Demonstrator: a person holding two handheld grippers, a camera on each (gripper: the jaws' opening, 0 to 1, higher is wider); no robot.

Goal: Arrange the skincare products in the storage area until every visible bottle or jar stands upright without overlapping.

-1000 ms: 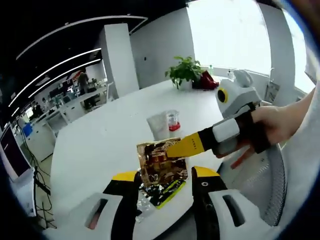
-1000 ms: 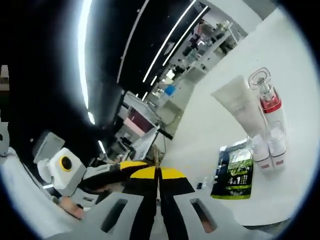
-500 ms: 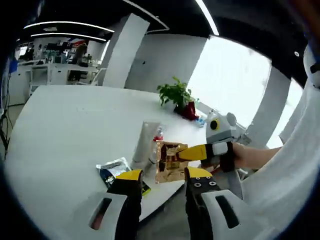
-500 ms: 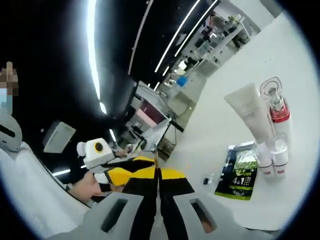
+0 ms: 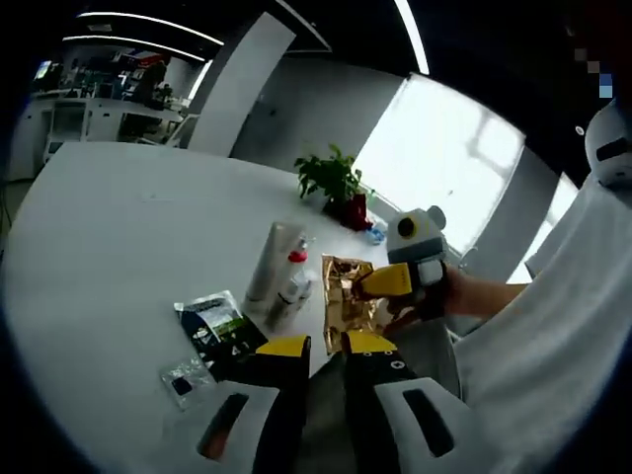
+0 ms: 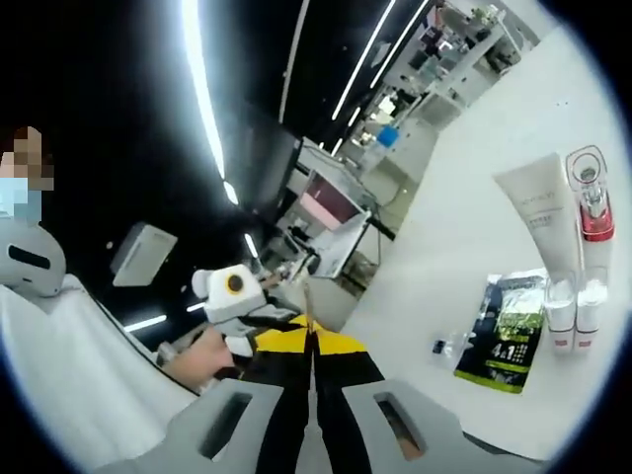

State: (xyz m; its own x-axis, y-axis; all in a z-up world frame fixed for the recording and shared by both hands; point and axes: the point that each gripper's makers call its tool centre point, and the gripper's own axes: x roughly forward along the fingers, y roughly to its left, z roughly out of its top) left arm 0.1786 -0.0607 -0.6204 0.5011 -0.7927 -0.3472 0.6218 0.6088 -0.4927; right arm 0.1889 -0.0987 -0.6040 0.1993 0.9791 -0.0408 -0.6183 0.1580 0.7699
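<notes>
The right gripper point(image 6: 311, 341) has its yellow-tipped jaws pressed together on the thin edge of a gold foil sachet point(image 5: 348, 296); in the left gripper view that same gripper point(image 5: 367, 286) reaches in from the right, held by a hand point(image 5: 427, 301), with the crinkled sachet hanging from its tip above the near rim of the white table point(image 5: 99, 237). The left gripper point(image 5: 324, 346) rises just below the sachet with a narrow gap between its jaws and nothing between them; in the right gripper view it point(image 6: 259, 318) sits just left of and behind the right gripper's tips, held in the person's other hand point(image 6: 193, 360). Beyond the left gripper's tips, on the table, a white tube point(image 5: 269, 262) stands beside a clear bottle with a red collar point(image 5: 294, 279), the two close together. Nearer the left gripper and to its left lies a flat dark sachet with green print point(image 5: 219, 326), and closer still a small clear packet point(image 5: 183, 375). In the right gripper view these lie well off to the right: the tube point(image 6: 538, 222), the red-collared bottle point(image 6: 591, 212), two small white bottles point(image 6: 573, 311) just beside it, and the dark sachet point(image 6: 504, 336). A potted plant point(image 5: 331, 178) stands at the far side of the table.
</notes>
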